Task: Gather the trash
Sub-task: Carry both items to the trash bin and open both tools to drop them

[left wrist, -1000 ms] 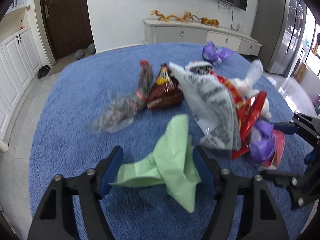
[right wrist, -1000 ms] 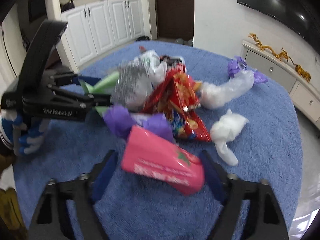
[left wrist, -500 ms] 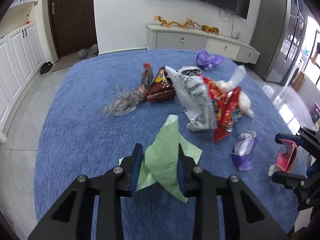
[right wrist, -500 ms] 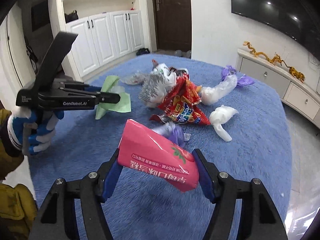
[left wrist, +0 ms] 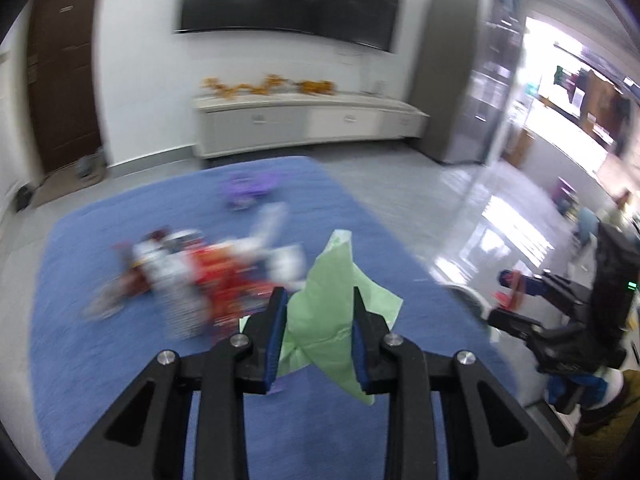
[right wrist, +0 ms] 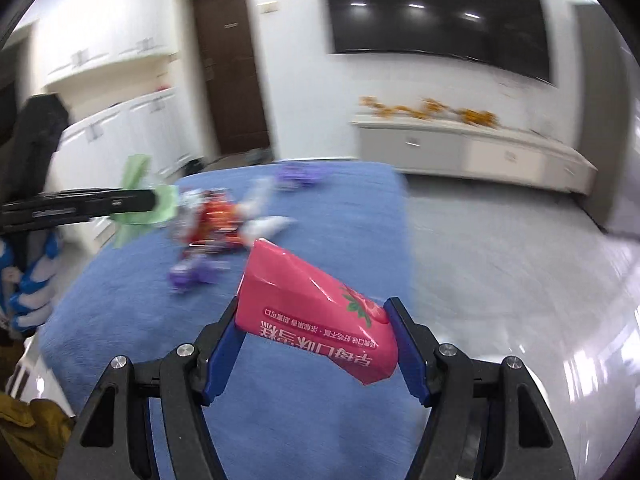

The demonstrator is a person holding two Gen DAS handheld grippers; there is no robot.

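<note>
while the left wrist view is smeared with blur, the left gripper (left wrist: 316,320) is plain enough: its blue-padded fingers (left wrist: 276,336) stand close together and pinch a crumpled green paper (left wrist: 324,312) between them, lifted clear above the blue rug (left wrist: 80,344). further out on the rug lies a blurred heap of trash (left wrist: 208,276), red and white wrappers mixed together, with a purple wrapper (left wrist: 250,188) apart near the far edge. at the right edge of this view the right gripper (left wrist: 516,300) shows side-on over the pale floor (left wrist: 440,200), something red between its tips. a white cabinet (left wrist: 304,124) and a dark tv screen (left wrist: 288,0) fill the far wall.

in the right wrist view the right gripper (right wrist: 314,344) has its fingers (right wrist: 412,356) set fairly wide, pressed on both ends of a pink packet (right wrist: 312,316) with printed characters, held above the near edge of the rug (right wrist: 352,216). to the left the left gripper (right wrist: 154,200) carries the green paper (right wrist: 136,200), with a person's blue-and-white glove (right wrist: 32,280) beneath it. the trash heap (right wrist: 224,220) lies mid-rug, a purple scrap (right wrist: 192,276) just nearer and another purple wrapper (right wrist: 296,174) beyond.
</note>
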